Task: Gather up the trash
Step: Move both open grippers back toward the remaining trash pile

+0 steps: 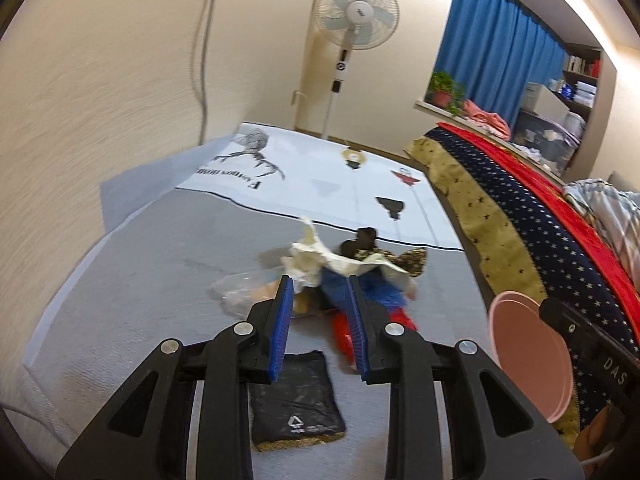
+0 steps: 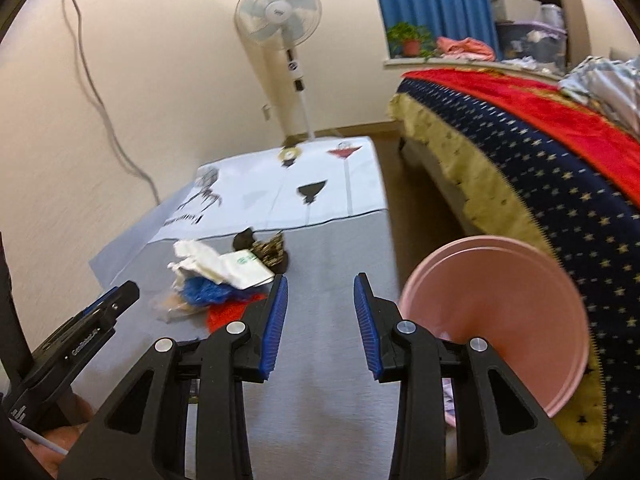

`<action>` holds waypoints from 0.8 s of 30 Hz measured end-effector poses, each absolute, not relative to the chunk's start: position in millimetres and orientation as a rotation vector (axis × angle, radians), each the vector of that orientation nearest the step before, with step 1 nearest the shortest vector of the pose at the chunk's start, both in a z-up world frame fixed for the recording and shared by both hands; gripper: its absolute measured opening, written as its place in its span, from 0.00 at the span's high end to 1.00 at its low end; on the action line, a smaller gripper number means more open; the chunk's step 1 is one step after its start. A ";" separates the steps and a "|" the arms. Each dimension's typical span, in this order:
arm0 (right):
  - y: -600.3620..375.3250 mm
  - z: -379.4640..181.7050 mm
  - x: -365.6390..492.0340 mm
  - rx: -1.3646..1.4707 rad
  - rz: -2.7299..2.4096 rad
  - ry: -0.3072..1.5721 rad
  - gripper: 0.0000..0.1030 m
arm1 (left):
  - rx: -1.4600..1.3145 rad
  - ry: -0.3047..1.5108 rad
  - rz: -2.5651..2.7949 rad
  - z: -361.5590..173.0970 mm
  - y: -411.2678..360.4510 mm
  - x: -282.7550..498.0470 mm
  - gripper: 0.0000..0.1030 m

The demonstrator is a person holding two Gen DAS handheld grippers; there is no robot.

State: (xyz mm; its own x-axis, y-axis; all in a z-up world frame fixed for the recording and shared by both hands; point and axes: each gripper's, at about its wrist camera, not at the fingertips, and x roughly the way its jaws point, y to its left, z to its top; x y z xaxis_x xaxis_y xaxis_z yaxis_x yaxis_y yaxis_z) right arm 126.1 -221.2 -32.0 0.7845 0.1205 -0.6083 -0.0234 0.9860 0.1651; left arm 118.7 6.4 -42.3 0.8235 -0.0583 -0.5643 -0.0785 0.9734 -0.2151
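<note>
A grey mat [image 1: 132, 264] covers the floor between the cream wall on the left and the bed [image 2: 520, 168] on the right, with bare mat ahead of both tools. The left tool [image 1: 320, 286] has its pads partly apart, holding nothing, tips just before the trash pile [image 1: 340, 264]. The right tool [image 2: 320, 284] is likewise apart and empty; the pile lies to its left, a pink bucket [image 2: 500, 300] just right. A black packet [image 1: 296, 396] lies nearest.
</note>
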 end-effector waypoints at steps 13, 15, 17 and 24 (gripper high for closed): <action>-184.9 -78.2 162.9 0.204 0.203 0.797 0.62 | -0.296 0.652 0.124 -67.6 36.3 133.5 0.74; -180.4 -82.9 168.1 0.205 0.212 0.811 0.54 | -0.304 0.658 0.137 -70.6 40.7 137.3 0.74; -177.4 -88.4 172.4 0.208 0.223 0.828 0.50 | -0.319 0.664 0.145 -73.1 44.8 140.4 0.74; -165.7 -109.1 187.2 0.210 0.252 0.905 0.33 | -0.378 0.713 0.170 -86.5 59.0 154.5 0.65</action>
State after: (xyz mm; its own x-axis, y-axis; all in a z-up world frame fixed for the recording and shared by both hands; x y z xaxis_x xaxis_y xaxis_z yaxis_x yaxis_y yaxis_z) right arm 187.2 -165.7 -109.1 0.5915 0.3029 -0.7473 -0.1268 0.9501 0.2849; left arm 154.5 59.0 -86.5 0.7460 0.0238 -0.6655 -0.2783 0.9190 -0.2792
